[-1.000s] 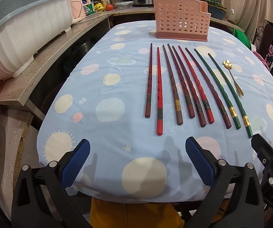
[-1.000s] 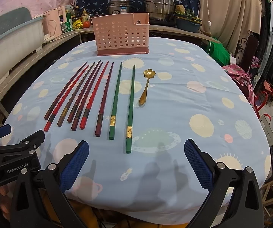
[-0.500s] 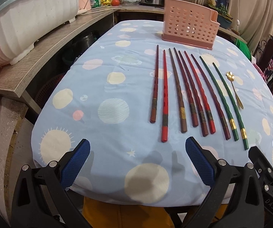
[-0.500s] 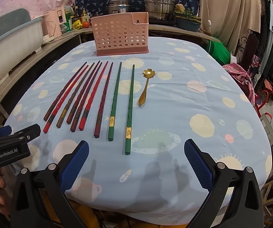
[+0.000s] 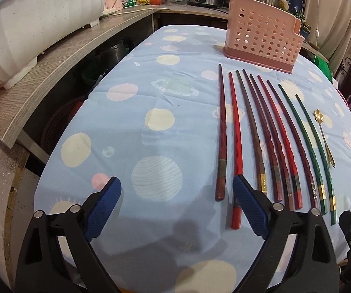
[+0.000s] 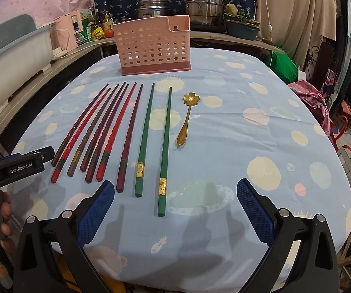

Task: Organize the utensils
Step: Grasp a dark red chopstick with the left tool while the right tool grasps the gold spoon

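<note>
Nine chopsticks [image 5: 260, 136] lie side by side mid-right of the left view on the cloth [image 5: 116, 127], long axes running up-frame, thin tips toward the pink rack [image 5: 260, 39] at top, thick banded butts nearest me; gold spoon [image 6: 187, 119] sits just right of the green pair, bowl up-frame. My left gripper [image 5: 176, 205] is unclenched and empty, jaws just narrowing a bit beside the butts; my right gripper [image 6: 175, 210] gapes wide, empty. Sticks look light, stiff, lacquer-slick and prone to roll, so I'd pinch near the butt end.
</note>
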Demonstrator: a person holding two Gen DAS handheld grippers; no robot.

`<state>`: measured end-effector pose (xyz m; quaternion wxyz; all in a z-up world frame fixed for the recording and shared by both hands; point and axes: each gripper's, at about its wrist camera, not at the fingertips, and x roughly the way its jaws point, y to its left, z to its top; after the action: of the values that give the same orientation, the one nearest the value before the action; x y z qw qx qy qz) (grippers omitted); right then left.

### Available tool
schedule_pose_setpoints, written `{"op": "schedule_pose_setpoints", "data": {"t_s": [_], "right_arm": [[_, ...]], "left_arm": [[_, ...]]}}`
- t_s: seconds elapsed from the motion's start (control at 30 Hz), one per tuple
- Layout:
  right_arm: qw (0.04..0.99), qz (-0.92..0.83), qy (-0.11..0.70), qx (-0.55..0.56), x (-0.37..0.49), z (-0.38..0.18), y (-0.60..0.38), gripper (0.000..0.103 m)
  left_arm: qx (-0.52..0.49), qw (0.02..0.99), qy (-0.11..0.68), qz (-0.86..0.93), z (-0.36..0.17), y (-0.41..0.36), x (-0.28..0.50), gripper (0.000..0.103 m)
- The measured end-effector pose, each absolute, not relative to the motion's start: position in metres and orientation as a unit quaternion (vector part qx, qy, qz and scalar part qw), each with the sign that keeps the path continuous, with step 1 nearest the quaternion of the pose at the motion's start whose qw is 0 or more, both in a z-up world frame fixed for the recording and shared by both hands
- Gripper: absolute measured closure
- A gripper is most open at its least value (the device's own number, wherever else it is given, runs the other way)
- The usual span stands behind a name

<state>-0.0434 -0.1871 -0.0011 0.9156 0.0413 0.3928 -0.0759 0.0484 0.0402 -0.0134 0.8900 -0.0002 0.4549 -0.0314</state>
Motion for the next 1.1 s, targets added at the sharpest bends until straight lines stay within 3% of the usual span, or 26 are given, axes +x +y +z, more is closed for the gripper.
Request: {"op": "schedule_pose_setpoints", "data": {"t_s": [0.27, 0.33, 0.47, 0.57, 0.63, 0.8, 1.1], "right_arm": [[0.915, -0.079, 0.394, 0.044, -0.036, -0.002, -0.189, 0.007], [0.915, -0.079, 0.394, 0.044, -0.034, -0.002, -0.189, 0.007], [0.915, -0.079, 0.394, 0.044, -0.031, -0.002, -0.19, 0.007], [0.914, -0.079, 0.395, 0.047, -0.028, -0.002, -0.192, 0.007], [0.914, -0.081, 0.395, 0.051, -0.024, -0.002, -0.196, 0.008], [0.913, -0.087, 0.393, 0.068, -0.01, -0.002, -0.211, 0.017], [0.909, -0.088, 0.397, 0.087, 0.02, -0.009, -0.229, 0.054]], "left_arm": [[-0.002, 0.885, 0.463, -0.04, -0.021, 0.037, 0.06, 0.028], [0.002, 0.885, 0.464, -0.041, -0.022, 0.036, 0.062, 0.034], [0.004, 0.887, 0.461, -0.04, -0.023, 0.037, 0.064, 0.035], [0.007, 0.888, 0.458, -0.037, -0.022, 0.038, 0.064, 0.042], [0.006, 0.889, 0.457, -0.041, -0.021, 0.038, 0.064, 0.054], [0.0, 0.887, 0.458, -0.067, -0.018, 0.034, 0.062, 0.089], [-0.002, 0.886, 0.456, -0.08, -0.02, 0.025, 0.059, 0.096]]}}
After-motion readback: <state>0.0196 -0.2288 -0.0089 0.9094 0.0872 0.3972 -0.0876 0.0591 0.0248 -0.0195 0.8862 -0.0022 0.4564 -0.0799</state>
